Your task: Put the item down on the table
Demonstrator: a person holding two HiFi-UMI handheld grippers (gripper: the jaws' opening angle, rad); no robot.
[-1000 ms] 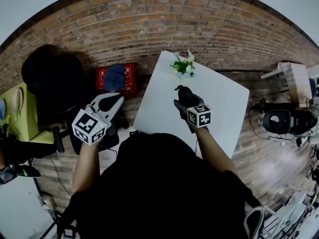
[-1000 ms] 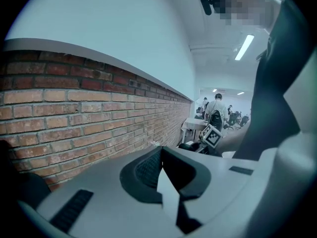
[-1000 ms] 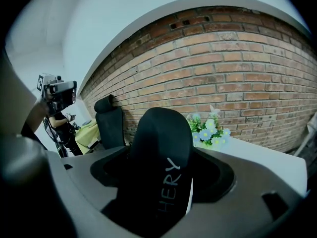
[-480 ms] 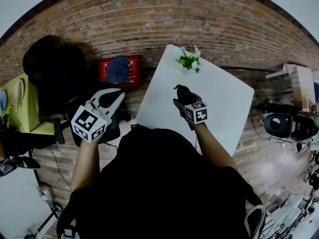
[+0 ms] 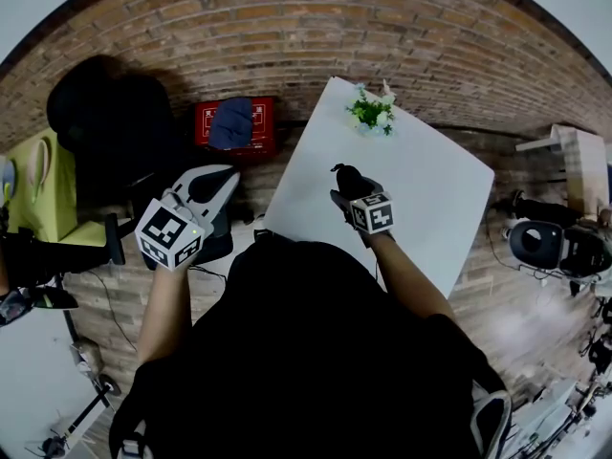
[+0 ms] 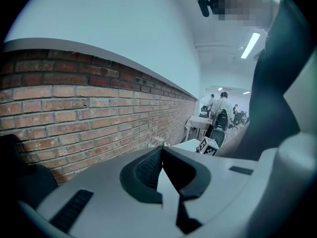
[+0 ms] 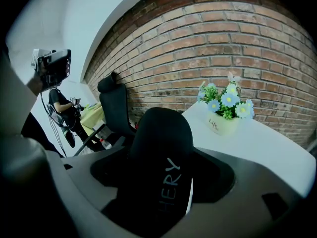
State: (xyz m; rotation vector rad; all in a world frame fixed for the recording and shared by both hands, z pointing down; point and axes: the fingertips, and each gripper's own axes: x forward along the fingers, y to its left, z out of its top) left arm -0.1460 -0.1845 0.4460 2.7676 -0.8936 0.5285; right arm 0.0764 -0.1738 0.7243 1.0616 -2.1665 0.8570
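The right tool point(image 5: 348, 192), clamped on the black item point(image 5: 346, 174), has sunk lower over the white desk point(image 5: 435, 194) and now sits farther below the head camera.

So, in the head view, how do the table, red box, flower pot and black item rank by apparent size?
1. Table, clearly largest.
2. Red box, partly covered by something blue.
3. Flower pot and black item look about alike. The item is partly hidden, so I won't rank them.
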